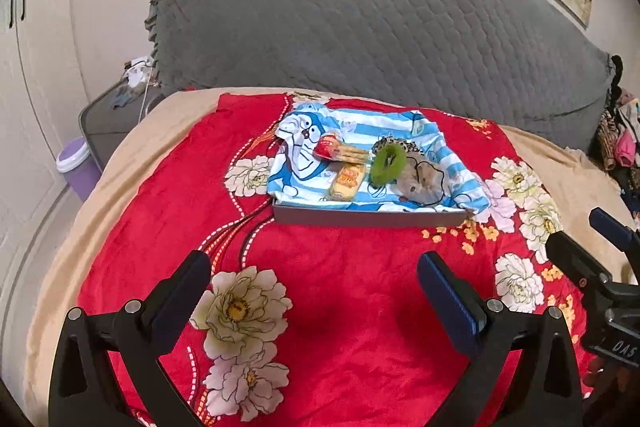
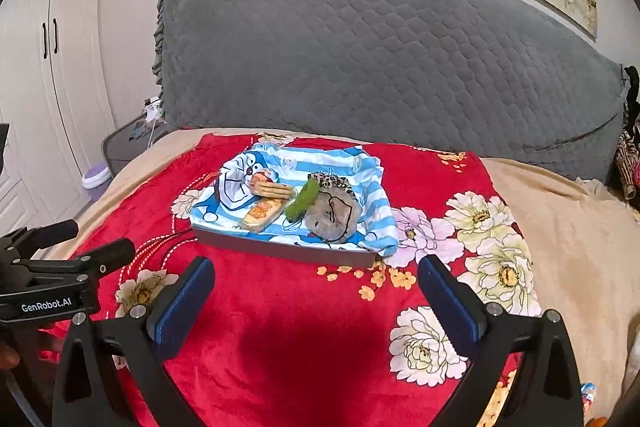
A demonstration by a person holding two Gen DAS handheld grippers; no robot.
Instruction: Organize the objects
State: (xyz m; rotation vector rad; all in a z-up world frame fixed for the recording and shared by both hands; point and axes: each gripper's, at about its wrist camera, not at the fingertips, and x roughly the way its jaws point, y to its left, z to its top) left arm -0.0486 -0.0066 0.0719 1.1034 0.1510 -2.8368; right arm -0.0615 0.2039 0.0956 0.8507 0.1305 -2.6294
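Note:
A grey tray (image 1: 368, 217) (image 2: 280, 249) lies on a red flowered blanket (image 1: 344, 307) (image 2: 304, 327), lined with a blue-striped cartoon cloth (image 1: 360, 131) (image 2: 320, 159). On the cloth rest a red-wrapped biscuit pack (image 1: 340, 151) (image 2: 270, 187), a yellow snack pack (image 1: 347, 181) (image 2: 262, 213), a green fuzzy hair tie (image 1: 387, 163) (image 2: 303, 202), a leopard-print item (image 1: 394, 145) (image 2: 332, 181) and a grey-brown pouch (image 1: 420, 183) (image 2: 330, 217). My left gripper (image 1: 314, 287) and right gripper (image 2: 316, 287) hover open and empty in front of the tray.
A grey quilted headboard (image 1: 360, 19) (image 2: 380, 59) stands behind the bed. A bedside table (image 1: 108, 119) and a purple bin (image 1: 76, 163) are at left, with white wardrobes (image 2: 36, 87). Clothes (image 1: 620, 143) pile at the right edge. A beige sheet (image 2: 560, 219) borders the blanket.

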